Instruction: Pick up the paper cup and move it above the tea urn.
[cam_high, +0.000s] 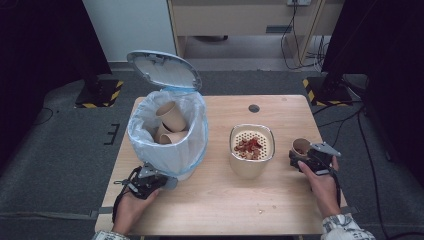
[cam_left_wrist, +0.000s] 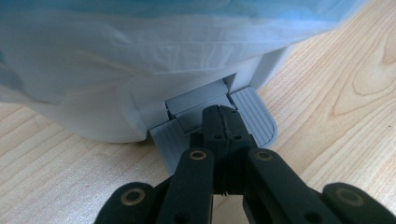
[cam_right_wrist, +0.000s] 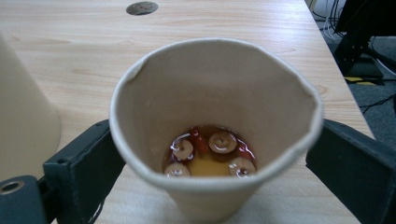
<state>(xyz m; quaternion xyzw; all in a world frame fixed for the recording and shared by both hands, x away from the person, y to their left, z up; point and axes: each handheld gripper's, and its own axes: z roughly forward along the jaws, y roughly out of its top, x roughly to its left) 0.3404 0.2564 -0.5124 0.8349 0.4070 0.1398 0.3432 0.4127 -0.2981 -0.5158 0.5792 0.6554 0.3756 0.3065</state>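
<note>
A pedal bin (cam_high: 170, 132) lined with a clear bag stands at the table's left with its lid up and paper cups inside. My left gripper (cam_high: 167, 182) is shut and its tips rest on the bin's grey foot pedal (cam_left_wrist: 215, 119). At the table's right my right gripper (cam_high: 300, 156) is shut on a brown paper cup (cam_high: 301, 146), held upright. Inside the paper cup (cam_right_wrist: 217, 121) lie a little yellow liquid and several red and brown bits. The jaws press its two sides, and the rim is slightly squeezed.
A cream container with a perforated strainer top (cam_high: 251, 150) stands at the table's middle, red and brown scraps on the strainer. Its wall (cam_right_wrist: 23, 121) is just left of the cup. A round cable hole (cam_high: 254, 108) is in the wooden table (cam_high: 225, 200).
</note>
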